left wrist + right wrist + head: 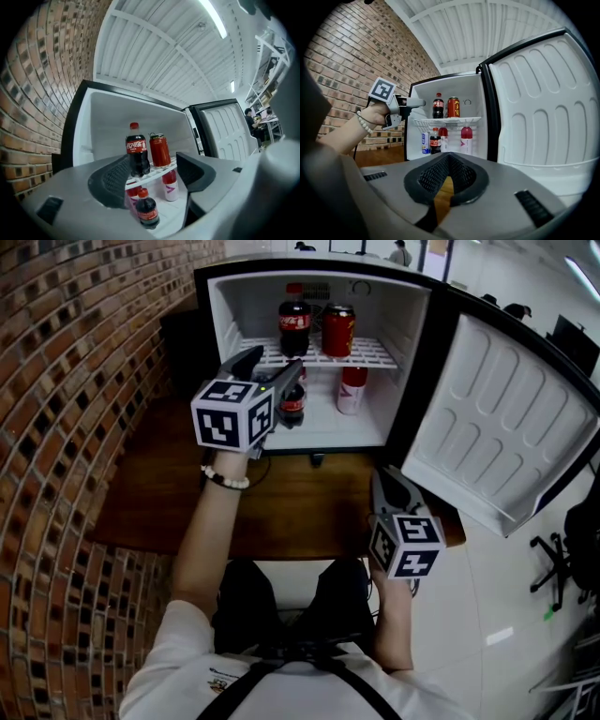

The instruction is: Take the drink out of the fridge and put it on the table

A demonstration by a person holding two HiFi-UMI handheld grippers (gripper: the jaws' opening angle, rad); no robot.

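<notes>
Status: no drink out yet. The fridge (230, 315) sits at the back of the desk (309, 512), with its door (497, 418) swung wide to the right so we have a clear reach in.

The left hand-held gripper (278, 358) is up in front of the opening, roughly level with the wire shelf (375, 354). Its jaws are well apart with nothing between the pads. Its own view lines the gap up on the cola bottle (137, 152) on that shelf, with the red can (159, 150) just beside it on the right. We read the cola bottle as the target, but we're not certain. Below, a small cola bottle (147, 213) and a red-and-white bottle (170, 185) stand on the fridge floor.

The right hand-held gripper (382, 479) is low over the desk's near right edge, jaws closed tip to tip and empty. That keeps it out of the way and leaves the bare desk in front of the fridge as a drop spot.

Our call for next: go straight in and close on the bottle's body. The can sits so close that the right jaw has little room.
</notes>
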